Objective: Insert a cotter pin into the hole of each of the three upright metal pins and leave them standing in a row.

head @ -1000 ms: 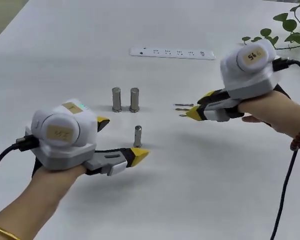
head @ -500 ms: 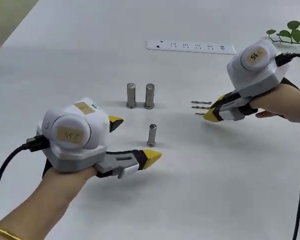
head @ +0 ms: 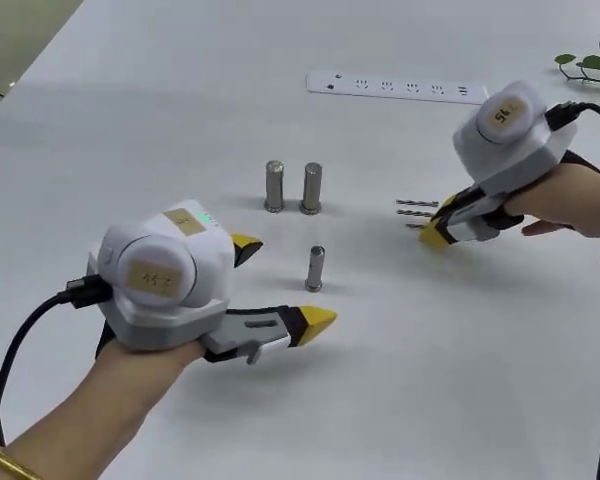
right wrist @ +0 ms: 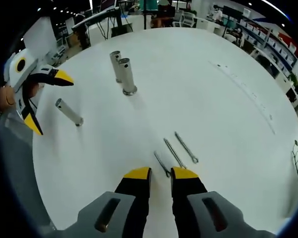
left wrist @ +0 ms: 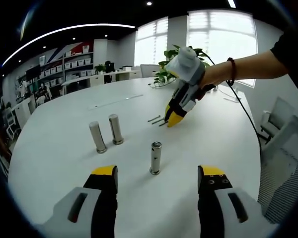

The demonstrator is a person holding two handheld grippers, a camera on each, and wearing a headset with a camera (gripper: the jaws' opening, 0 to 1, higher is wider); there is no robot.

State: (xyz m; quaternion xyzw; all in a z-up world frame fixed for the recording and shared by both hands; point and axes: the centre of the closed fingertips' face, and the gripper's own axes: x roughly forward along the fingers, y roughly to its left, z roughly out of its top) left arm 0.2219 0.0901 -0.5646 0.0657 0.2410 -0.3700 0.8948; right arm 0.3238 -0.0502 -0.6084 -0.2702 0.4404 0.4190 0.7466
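Hovering wide open and empty, the left gripper (head: pixel 285 280) faces the lone metal pin (head: pixel 316 268); the other two pins (head: pixel 311 187) stand at its 11 o'clock. The right gripper (right wrist: pixel 160 173) — jaws narrowly apart, clamping nothing — noses the three cotter pins (right wrist: pixel 175 153), lying at the pair's 3 o'clock.

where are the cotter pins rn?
Head view: three cotter pins lie flat on the table, right of the two side-by-side metal pins, just off the right claw tips.

An office, with shelves (left wrist: pixel 72 62), desks (left wrist: pixel 116 75) and chairs (left wrist: pixel 283 113).
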